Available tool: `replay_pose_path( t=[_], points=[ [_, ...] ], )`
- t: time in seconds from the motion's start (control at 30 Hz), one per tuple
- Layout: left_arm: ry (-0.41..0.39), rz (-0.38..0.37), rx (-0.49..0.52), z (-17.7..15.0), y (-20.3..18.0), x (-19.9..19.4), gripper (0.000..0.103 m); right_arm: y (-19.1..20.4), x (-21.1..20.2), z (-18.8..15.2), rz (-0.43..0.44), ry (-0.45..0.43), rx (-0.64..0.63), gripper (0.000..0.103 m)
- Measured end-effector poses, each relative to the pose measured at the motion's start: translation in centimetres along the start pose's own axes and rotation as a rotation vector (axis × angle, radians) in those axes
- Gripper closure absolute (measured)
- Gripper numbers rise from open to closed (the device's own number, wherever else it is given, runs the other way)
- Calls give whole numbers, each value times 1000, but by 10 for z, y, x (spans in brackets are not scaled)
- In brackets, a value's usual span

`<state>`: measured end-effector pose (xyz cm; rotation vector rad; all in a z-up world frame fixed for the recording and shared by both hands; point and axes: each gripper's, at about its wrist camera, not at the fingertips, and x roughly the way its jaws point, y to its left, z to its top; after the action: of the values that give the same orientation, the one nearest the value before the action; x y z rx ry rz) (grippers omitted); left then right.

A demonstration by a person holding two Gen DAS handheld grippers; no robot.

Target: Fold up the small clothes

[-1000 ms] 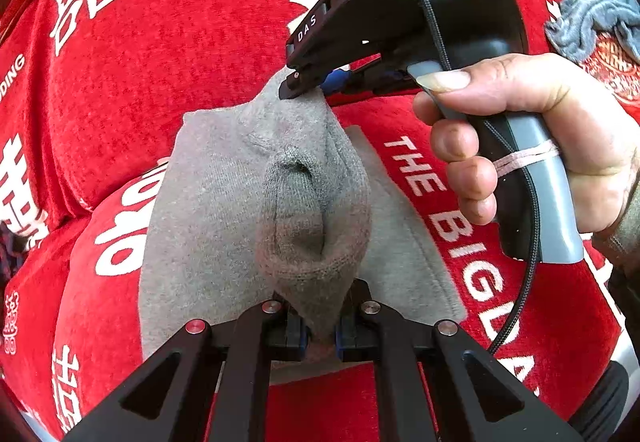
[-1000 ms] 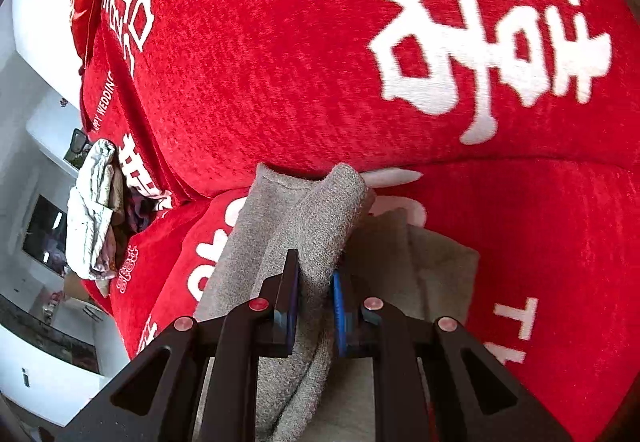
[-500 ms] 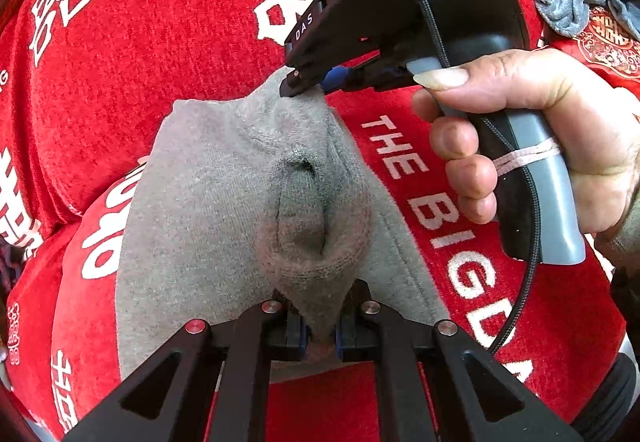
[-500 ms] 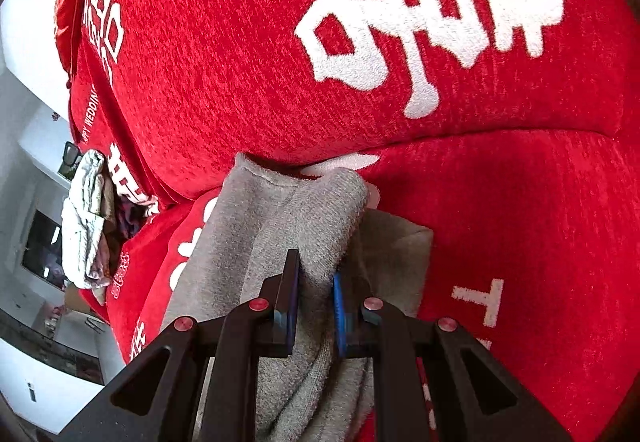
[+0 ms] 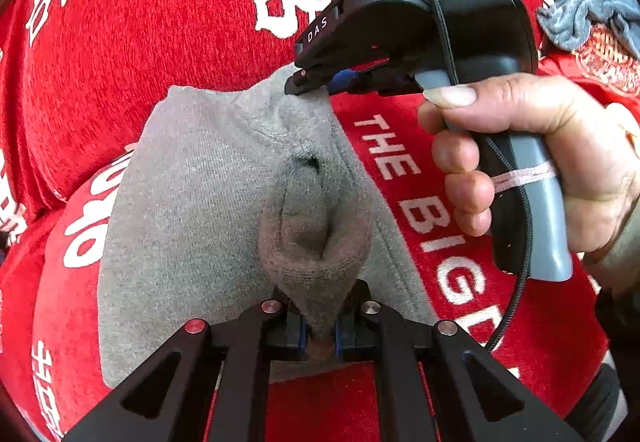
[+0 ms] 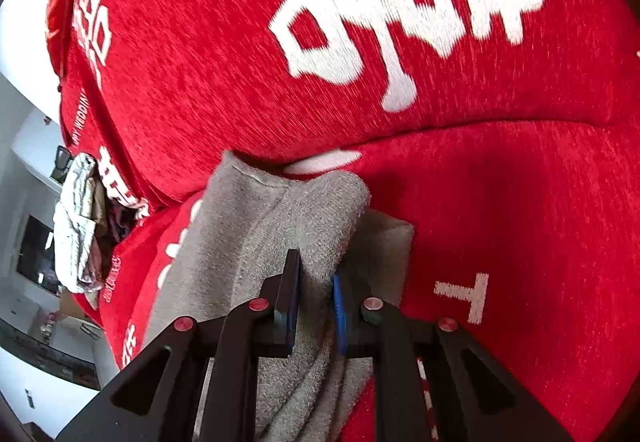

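Note:
A small grey knit garment (image 5: pixel 192 210) lies on a red sofa seat with white lettering (image 5: pixel 416 210). My left gripper (image 5: pixel 320 326) is shut on a bunched fold of it at the near edge. My right gripper (image 5: pixel 316 82), held in a hand, is shut on the far edge of the same garment near the backrest. In the right wrist view the right gripper (image 6: pixel 316 302) pinches a raised fold of the grey garment (image 6: pixel 256 242). A ridge of cloth runs between the two grippers.
The red backrest (image 5: pixel 160 22) with white characters rises right behind the garment. A blue-grey cloth (image 5: pixel 580 14) lies at the far right on the sofa. A pile of pale clothes (image 6: pixel 80 218) sits at the sofa's far end.
Both grippers keep their hold on the garment. The views have drifted slightly, and the garment's far edge sits a bit nearer the backrest.

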<state>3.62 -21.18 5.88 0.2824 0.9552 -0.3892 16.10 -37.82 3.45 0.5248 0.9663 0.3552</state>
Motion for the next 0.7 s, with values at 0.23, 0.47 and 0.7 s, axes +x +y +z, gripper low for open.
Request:
replay_pose_path(
  t=[0.23, 0.47, 0.7],
  points=[
    [20, -17, -12, 1, 1, 11, 93, -4, 10, -1, -43, 27, -2, 87],
    [9, -46, -24, 9, -1, 3, 93, 2, 0, 4, -37, 1, -21, 87],
    [34, -35, -23, 7, -5, 17, 93, -8, 17, -5, -119, 50, -22, 87]
  ],
)
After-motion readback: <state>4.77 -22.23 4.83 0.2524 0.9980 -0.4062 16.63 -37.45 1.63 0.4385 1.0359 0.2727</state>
